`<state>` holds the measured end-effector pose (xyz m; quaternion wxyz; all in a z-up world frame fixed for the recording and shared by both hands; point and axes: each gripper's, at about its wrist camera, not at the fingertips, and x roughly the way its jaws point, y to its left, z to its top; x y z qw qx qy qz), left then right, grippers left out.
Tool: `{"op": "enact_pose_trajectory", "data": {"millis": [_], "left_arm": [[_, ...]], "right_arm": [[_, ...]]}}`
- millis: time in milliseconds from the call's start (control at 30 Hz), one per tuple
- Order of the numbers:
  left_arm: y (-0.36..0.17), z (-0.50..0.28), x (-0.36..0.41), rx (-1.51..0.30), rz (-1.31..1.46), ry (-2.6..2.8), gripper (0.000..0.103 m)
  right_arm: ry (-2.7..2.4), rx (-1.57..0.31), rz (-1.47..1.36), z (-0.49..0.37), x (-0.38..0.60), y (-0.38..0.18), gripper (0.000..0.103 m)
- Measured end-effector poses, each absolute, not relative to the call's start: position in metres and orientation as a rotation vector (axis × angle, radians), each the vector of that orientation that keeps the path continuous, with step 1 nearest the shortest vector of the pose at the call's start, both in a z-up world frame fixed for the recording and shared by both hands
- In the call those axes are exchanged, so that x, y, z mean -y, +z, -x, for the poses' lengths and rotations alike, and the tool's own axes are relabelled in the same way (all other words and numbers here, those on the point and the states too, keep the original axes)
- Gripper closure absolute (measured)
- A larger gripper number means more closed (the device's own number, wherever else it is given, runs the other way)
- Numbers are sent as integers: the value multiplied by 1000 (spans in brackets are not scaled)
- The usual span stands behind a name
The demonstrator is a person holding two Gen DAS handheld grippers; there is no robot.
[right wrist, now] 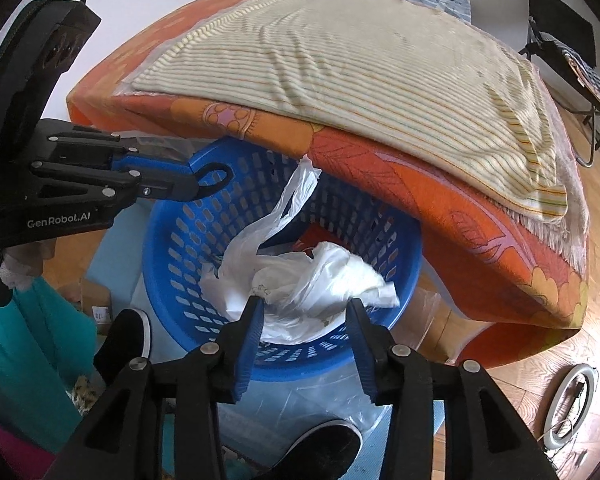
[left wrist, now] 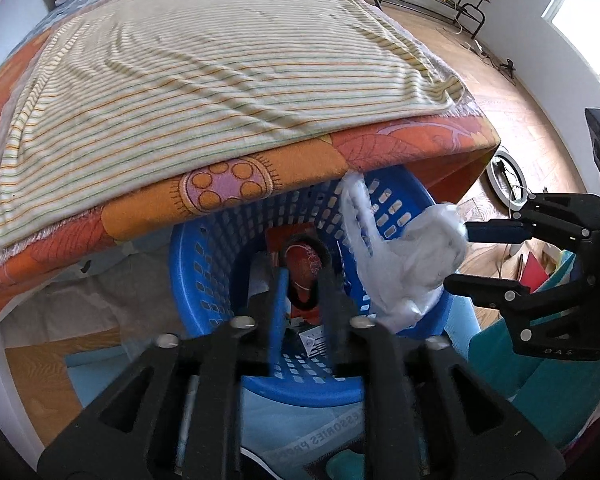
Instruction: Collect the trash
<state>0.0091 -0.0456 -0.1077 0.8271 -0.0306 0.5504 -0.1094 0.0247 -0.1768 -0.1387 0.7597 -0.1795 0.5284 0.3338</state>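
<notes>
A blue perforated basket (left wrist: 188, 264) (right wrist: 164, 280) stands on the floor, partly under the bed's edge. My left gripper (left wrist: 304, 276) (right wrist: 196, 184) points down into it, and a black ring (left wrist: 305, 241) (right wrist: 221, 171) sits between its narrowly parted fingers, touching both. Red packaging (left wrist: 306, 266) lies in the basket below. My right gripper (right wrist: 306, 308) (left wrist: 456, 256) holds a crumpled white plastic bag (right wrist: 320, 280) (left wrist: 404, 264) over the basket's rim, both pads touching it. One bag handle trails up toward the bedcover.
The bed, with its orange patterned cover (left wrist: 300, 168) (right wrist: 440, 208) and a striped blanket (left wrist: 220, 80), overhangs the basket's far side. A ring light (left wrist: 504, 176) (right wrist: 572, 400) lies on the wooden floor. A person's black shoes (right wrist: 124, 340) stand beside the basket. Clear plastic and boxes surround it.
</notes>
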Motion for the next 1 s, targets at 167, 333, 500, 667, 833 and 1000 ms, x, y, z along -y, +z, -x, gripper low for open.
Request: {"op": "enact_pose_trajectory", "data": {"millis": [167, 333, 500, 667, 833, 1000], "left_arm": [[-107, -9, 42, -1163, 75, -219, 74], [-107, -9, 39, -1169, 83, -210, 62], [-103, -8, 38, -1151, 86, -199, 52], [-101, -8, 37, -1141, 100, -192, 40], [-93, -10, 36, -1125, 115, -188, 40], [-81, -14, 38, -1087, 121, -180, 39]], "right_arm": [[715, -1135, 394, -26, 177, -137, 41], [697, -1129, 398, -28, 179, -137, 32], [676, -1119, 386, -30, 182, -134, 24], [658, -1104, 365, -32, 184, -129, 19], [644, -1086, 332, -36, 187, -122, 17], [632, -1068, 296, -40, 190, -114, 16]]}}
